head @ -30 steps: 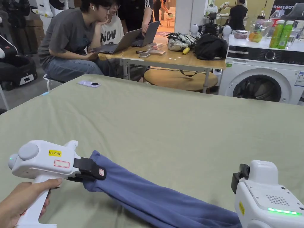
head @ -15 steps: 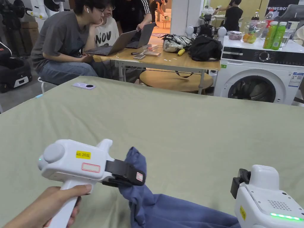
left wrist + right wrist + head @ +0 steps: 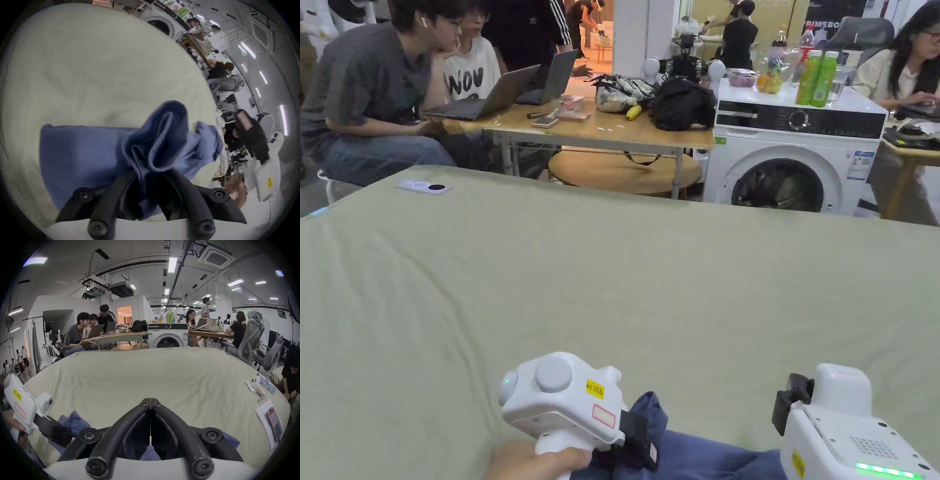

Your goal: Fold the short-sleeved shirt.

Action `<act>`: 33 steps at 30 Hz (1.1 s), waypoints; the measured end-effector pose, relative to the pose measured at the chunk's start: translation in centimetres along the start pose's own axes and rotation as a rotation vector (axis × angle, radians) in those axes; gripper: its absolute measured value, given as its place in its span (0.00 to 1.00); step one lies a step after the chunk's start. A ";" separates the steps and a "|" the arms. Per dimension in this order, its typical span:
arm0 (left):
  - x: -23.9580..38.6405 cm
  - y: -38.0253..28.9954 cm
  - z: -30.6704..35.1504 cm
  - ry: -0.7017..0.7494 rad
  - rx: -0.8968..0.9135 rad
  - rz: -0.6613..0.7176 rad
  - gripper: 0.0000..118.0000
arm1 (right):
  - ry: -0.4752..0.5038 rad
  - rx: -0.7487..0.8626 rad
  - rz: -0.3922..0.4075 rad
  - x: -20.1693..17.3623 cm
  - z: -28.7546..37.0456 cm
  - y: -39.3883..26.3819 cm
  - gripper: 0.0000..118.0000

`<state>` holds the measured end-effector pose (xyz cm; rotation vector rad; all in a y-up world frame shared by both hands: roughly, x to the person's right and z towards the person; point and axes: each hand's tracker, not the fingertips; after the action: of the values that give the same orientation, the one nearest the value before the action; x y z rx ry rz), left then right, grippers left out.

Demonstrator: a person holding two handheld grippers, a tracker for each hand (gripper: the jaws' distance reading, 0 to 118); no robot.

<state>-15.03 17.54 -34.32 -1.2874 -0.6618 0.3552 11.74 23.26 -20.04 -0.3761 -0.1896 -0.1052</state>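
Note:
A blue short-sleeved shirt lies at the near edge of the green-covered table. My left gripper is shut on a bunched end of it, folded over toward the right. In the left gripper view the jaws pinch the gathered fabric, and the rest of the shirt lies flat to the left. My right gripper sits close by on the right. In its own view, my right gripper has its jaw tips pressed together with nothing between them, and blue fabric shows beneath the jaws.
A phone lies on the far left of the table. Papers with a phone and a small toy lie at its right edge. Beyond the table stand a wooden desk with seated people and a washing machine.
My left gripper has carried the shirt's end rightward and nearer, up to the right gripper, so the stretched shirt is now bunched and doubled over. The right gripper has stayed put.

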 end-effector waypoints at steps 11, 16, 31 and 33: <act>1.6 -0.6 5.1 -0.225 0.071 0.050 0.49 | -0.016 -0.017 -0.015 1.4 0.6 -0.2 0.00; 1.3 -0.5 6.4 -0.172 0.143 -0.018 0.36 | -0.013 -0.015 -0.025 1.6 0.9 -0.1 0.00; 2.6 -2.9 -0.8 -0.275 0.027 -0.069 0.02 | -0.017 -0.026 -0.024 2.1 1.4 -0.8 0.00; 2.7 -3.2 -1.5 -0.250 0.019 -0.058 0.02 | -0.016 -0.026 -0.025 2.1 1.5 -0.8 0.00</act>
<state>-12.44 17.17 -30.81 -1.2133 -0.9029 0.4787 13.42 22.97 -17.97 -0.4008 -0.2094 -0.1292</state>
